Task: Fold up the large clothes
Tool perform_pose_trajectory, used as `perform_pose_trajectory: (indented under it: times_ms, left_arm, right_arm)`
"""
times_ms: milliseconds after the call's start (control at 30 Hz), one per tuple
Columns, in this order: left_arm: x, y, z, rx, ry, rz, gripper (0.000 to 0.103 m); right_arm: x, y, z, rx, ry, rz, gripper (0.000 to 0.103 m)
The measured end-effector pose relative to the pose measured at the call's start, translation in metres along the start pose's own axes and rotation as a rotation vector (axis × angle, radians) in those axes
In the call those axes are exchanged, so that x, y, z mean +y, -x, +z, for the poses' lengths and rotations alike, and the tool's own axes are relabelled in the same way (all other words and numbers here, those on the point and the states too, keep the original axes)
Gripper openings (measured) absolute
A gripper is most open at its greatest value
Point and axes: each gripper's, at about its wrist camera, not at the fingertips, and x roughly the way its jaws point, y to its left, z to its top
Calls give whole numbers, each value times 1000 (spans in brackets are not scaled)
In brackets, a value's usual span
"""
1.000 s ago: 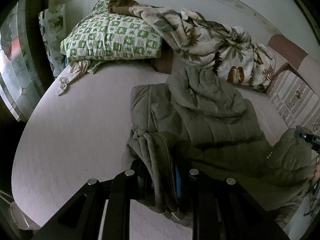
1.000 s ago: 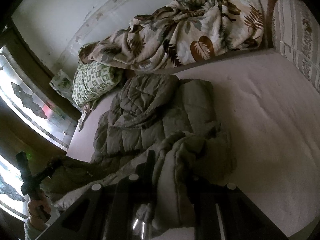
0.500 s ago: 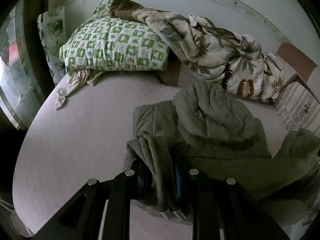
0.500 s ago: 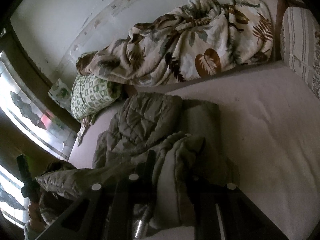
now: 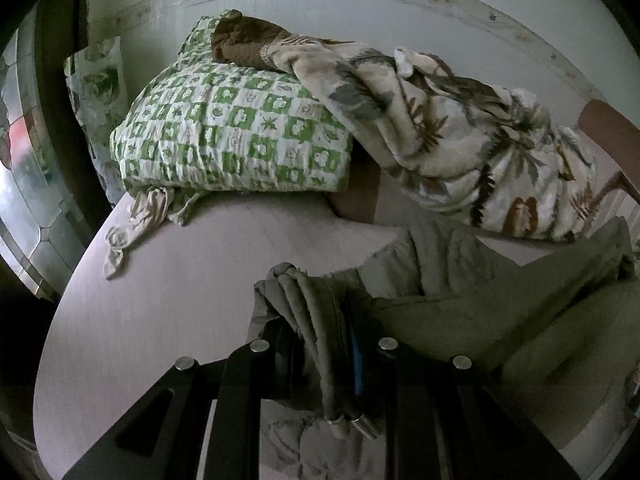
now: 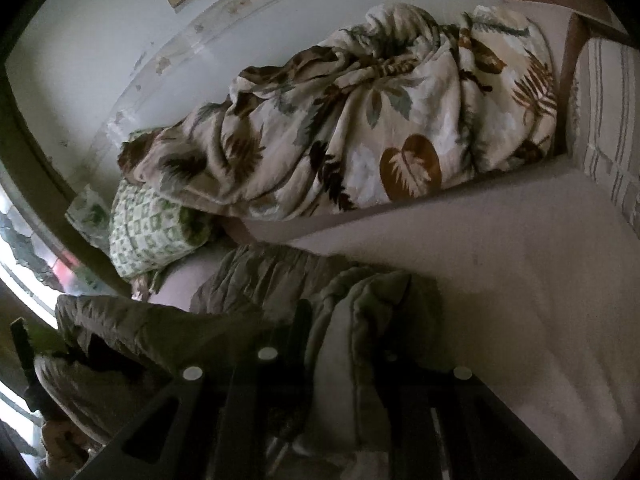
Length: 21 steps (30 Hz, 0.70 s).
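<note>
An olive quilted jacket lies on the pale bed, its hem lifted and stretched between both grippers. My left gripper is shut on a bunched corner of the hem, with zipper pulls hanging below. My right gripper is shut on the other hem corner of the jacket. The raised fabric hides most of the jacket's lower body. In the right wrist view, the left gripper shows at the far left, held in a hand.
A green checked pillow and a leaf-print blanket lie along the far wall. A small crumpled cloth lies by the pillow. A striped cushion stands at the right. A window is at the left.
Both grippers have moved forward toward the pillow and blanket, carrying the jacket's hem up and over its body. The visible flat part of the jacket has shrunk.
</note>
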Motion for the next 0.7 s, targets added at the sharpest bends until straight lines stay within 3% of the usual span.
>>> perform_pose_trajectory:
  times_ms: [233, 467, 700]
  left_arm:
    - [3, -58, 17, 38, 19, 44, 21]
    - [-7, -128, 17, 115, -16, 108, 22]
    - [-5, -178, 6, 203, -10, 125, 22]
  right_arm:
    - [-16, -55, 26, 30, -50, -48, 17]
    - [-38, -120, 28, 101, -127, -69, 17]
    - [-59, -168, 24, 168, -210, -77, 17]
